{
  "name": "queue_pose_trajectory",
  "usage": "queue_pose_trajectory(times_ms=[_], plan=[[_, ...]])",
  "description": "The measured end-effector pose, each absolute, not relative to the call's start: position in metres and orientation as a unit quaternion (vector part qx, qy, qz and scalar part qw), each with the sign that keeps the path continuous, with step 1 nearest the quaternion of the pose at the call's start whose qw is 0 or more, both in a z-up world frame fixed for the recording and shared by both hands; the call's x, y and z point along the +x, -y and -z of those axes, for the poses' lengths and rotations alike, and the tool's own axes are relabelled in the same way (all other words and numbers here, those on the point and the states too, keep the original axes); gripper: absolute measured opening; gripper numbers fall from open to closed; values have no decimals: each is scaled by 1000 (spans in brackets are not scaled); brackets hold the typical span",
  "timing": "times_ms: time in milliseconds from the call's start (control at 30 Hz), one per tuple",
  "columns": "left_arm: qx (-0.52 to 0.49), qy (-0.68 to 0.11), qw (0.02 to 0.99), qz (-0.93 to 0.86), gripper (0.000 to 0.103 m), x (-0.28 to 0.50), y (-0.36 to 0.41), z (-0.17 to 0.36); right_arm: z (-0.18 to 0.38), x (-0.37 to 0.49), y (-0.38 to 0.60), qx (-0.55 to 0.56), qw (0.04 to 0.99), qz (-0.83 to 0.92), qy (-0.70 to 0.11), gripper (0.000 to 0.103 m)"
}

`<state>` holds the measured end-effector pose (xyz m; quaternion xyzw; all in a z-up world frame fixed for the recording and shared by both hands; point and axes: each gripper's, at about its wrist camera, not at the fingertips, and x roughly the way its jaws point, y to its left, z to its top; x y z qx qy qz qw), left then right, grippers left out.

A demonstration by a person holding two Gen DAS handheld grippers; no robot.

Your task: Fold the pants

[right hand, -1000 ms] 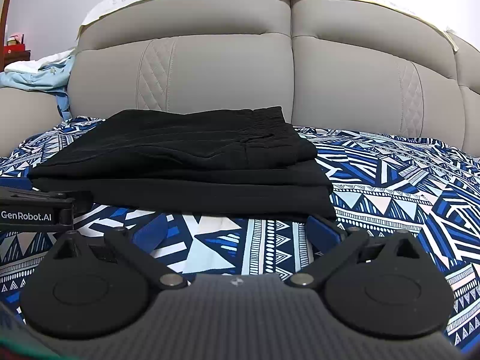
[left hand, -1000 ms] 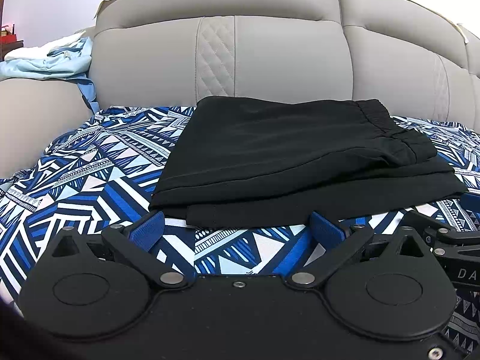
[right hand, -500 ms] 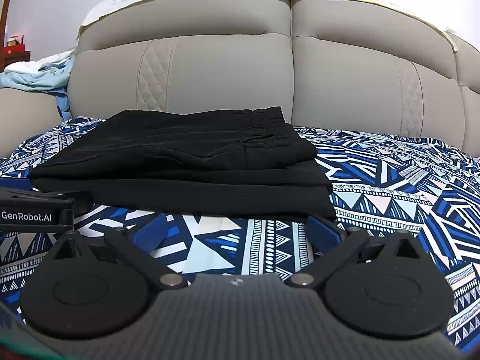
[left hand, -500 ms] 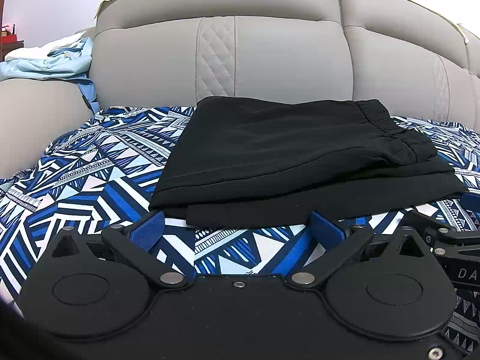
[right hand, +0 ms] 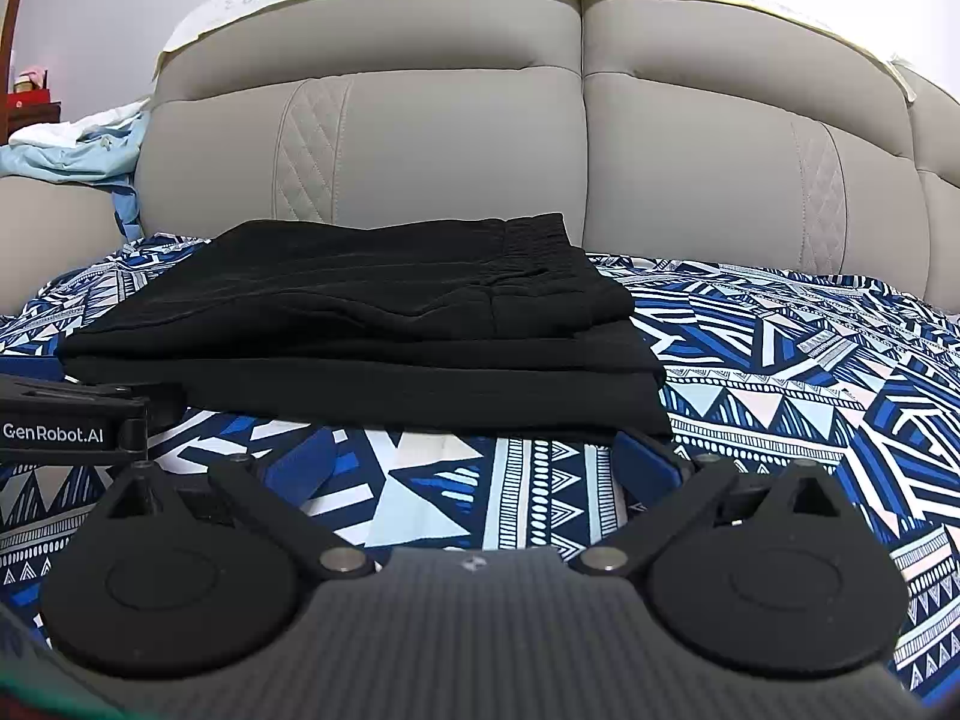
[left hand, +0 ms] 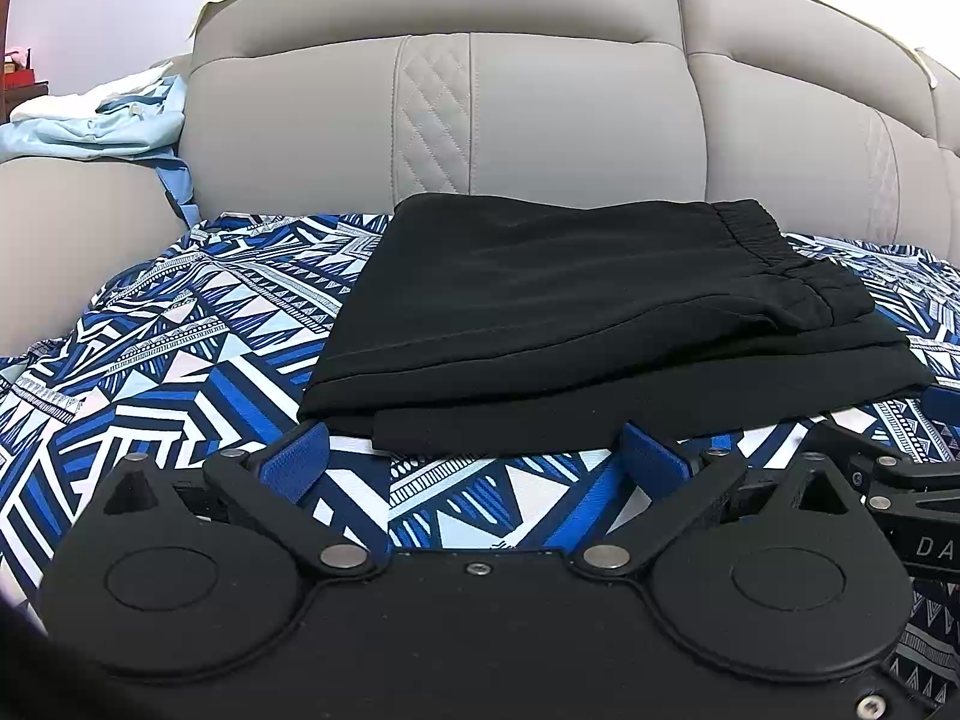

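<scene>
- Left wrist view: my left gripper (left hand: 474, 456) sits low on the bedspread (left hand: 180, 372) with jaws spread wide, empty, just short of the pants' (left hand: 570, 300) near edge.
- Pants lie folded in a flat stack, waistband (left hand: 774, 258) at the right, near the headboard (left hand: 540, 120).
- Right wrist view: my right gripper (right hand: 480, 462) is likewise wide and empty, near the stack's right corner.
- I judge the cloth light, soft, floppy; I'd pinch all layers at the near hem corners.
</scene>
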<state>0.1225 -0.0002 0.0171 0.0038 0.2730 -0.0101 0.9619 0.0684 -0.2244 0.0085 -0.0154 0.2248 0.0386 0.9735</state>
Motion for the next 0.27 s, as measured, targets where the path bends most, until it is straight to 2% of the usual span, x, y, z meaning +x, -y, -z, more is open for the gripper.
queue_pose_trajectory(times_ms=[267], plan=[[4,-273,962,10,103,122,1,-17,-9,68,224,-15,974,-38,-225,103]])
